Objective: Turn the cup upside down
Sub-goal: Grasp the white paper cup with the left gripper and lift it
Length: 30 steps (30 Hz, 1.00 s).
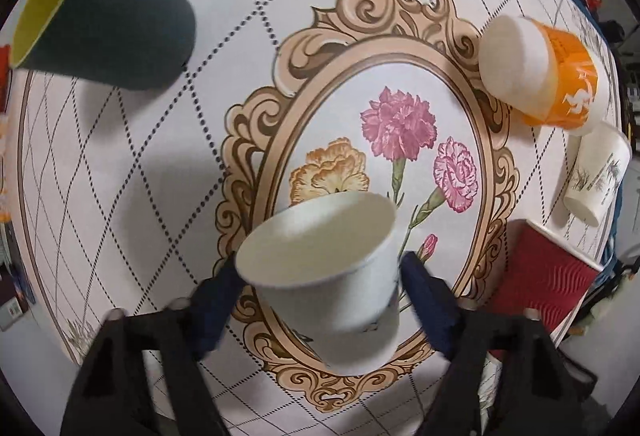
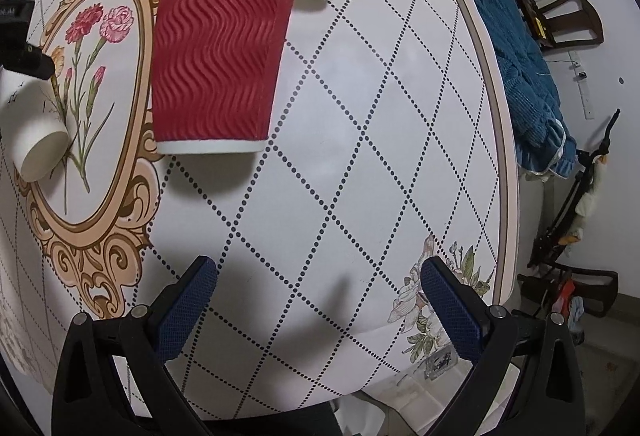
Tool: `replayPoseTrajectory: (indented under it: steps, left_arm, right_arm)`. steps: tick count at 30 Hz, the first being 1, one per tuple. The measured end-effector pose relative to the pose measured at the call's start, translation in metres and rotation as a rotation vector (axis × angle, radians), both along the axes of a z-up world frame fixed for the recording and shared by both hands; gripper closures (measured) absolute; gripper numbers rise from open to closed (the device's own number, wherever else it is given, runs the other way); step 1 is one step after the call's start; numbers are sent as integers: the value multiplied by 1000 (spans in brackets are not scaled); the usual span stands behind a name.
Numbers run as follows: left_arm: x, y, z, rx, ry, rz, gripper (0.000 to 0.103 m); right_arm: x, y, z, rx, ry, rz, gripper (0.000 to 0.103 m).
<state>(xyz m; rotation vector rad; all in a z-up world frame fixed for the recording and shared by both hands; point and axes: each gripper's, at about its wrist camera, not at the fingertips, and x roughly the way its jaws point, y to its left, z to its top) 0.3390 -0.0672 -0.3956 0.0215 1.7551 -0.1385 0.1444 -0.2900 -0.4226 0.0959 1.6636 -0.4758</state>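
A plain white paper cup (image 1: 332, 276) sits between the blue fingers of my left gripper (image 1: 320, 276), held above the flower picture on the table, its base end facing the camera. The same cup shows at the left edge of the right wrist view (image 2: 34, 123), with the left gripper's black body above it. My right gripper (image 2: 320, 300) is open and empty over the checked tablecloth near the table's right edge.
A dark green cup with yellow inside (image 1: 108, 7) stands at the far left. An orange-and-white cup (image 1: 548, 71), a white cup with plant print (image 1: 596, 175) and a red ribbed cup (image 2: 224, 51) stand upside down at the right. The table edge (image 2: 492, 115) curves past a blue cloth.
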Motion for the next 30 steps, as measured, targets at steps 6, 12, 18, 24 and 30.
replayPoseTrajectory:
  steps: [6, 12, 18, 24, 30]
  left_arm:
    - [5, -2, -1, 42, -33, -53, 36]
    - [8, -2, 5, 75, -66, -97, 39]
    - [0, -9, 26, 102, -132, -172, 39]
    - [-27, 7, 53, 119, -166, -237, 39]
    - [-70, 17, 62, 133, -179, -247, 39]
  right_arm:
    - [2, 0, 0, -4, 1, 0, 0]
    - [5, 2, 2, 0, -4, 6, 0]
    - [4, 2, 5, 3, -15, 10, 0]
    - [1, 2, 7, 26, -33, 20, 0]
    - [-8, 12, 13, 67, -57, 60, 0]
